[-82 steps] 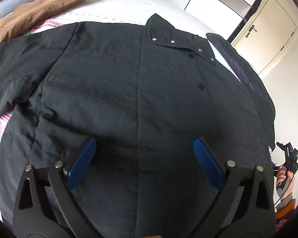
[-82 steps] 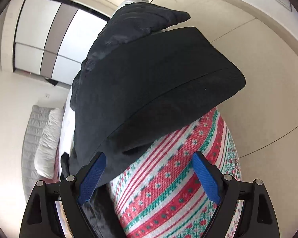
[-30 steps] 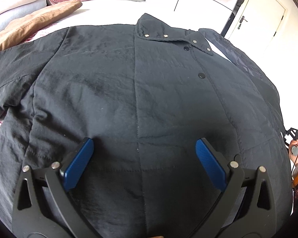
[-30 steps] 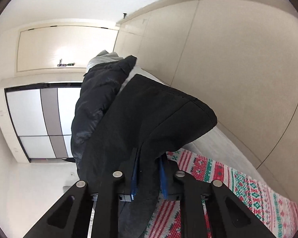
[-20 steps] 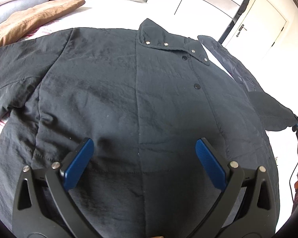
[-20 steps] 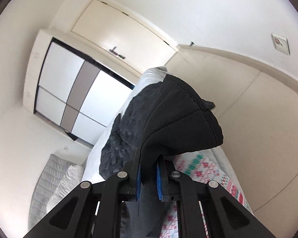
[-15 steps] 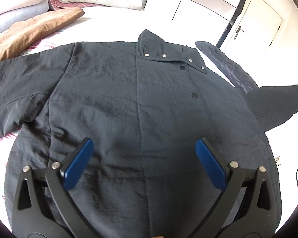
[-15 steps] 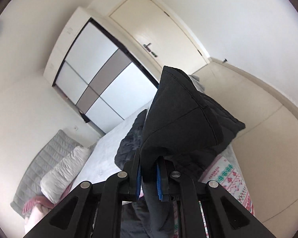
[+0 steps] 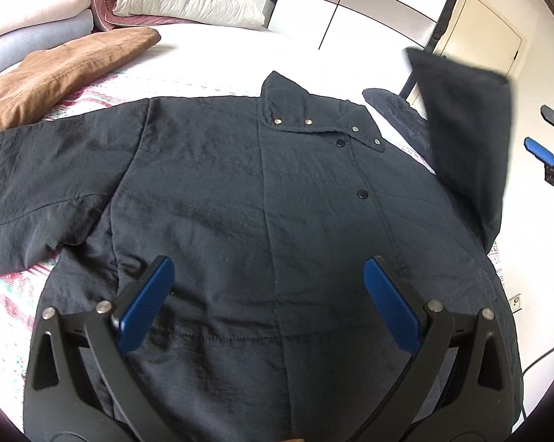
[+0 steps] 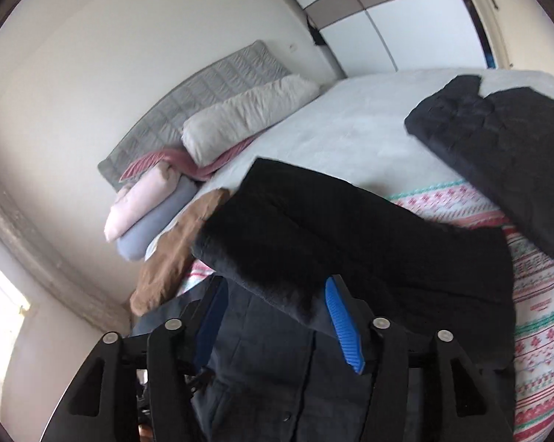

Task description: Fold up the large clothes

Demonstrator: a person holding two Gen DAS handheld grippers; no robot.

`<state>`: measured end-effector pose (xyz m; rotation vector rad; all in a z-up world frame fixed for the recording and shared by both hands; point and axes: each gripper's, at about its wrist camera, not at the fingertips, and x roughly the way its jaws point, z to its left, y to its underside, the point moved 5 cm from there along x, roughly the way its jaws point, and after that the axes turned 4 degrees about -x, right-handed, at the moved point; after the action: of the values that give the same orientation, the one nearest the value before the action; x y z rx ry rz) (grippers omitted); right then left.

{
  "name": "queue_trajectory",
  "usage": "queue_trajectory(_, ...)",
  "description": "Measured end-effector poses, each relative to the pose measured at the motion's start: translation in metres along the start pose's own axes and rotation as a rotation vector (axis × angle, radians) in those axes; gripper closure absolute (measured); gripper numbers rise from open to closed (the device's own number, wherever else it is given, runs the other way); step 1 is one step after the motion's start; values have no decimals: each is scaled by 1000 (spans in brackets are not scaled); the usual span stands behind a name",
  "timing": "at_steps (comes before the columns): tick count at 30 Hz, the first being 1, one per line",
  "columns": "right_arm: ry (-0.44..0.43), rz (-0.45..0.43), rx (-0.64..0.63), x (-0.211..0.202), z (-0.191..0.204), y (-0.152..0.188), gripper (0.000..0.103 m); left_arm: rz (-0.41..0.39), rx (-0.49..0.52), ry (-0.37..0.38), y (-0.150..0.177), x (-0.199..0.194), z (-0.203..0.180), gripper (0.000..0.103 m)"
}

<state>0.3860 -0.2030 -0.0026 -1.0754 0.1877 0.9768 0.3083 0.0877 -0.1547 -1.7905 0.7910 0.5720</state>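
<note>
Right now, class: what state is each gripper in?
Left gripper: open, holding nothing, above the black jacket.
Right gripper: jaws opening; the jacket's sleeve lies between them, no longer clamped.

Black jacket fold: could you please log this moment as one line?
black jacket flat on bed | sleeve airborne | right gripper opening, releasing sleeve | left gripper open, empty
</note>
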Motion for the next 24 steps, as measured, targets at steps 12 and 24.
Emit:
queue_trajectory(12,280,7,45,-35,-123,-9,37,133,41,48,-41,31,-34,6)
queue_trajectory(24,399,-4,360,-19,-275,6,36,257,19,-28,-57,147,-83,94)
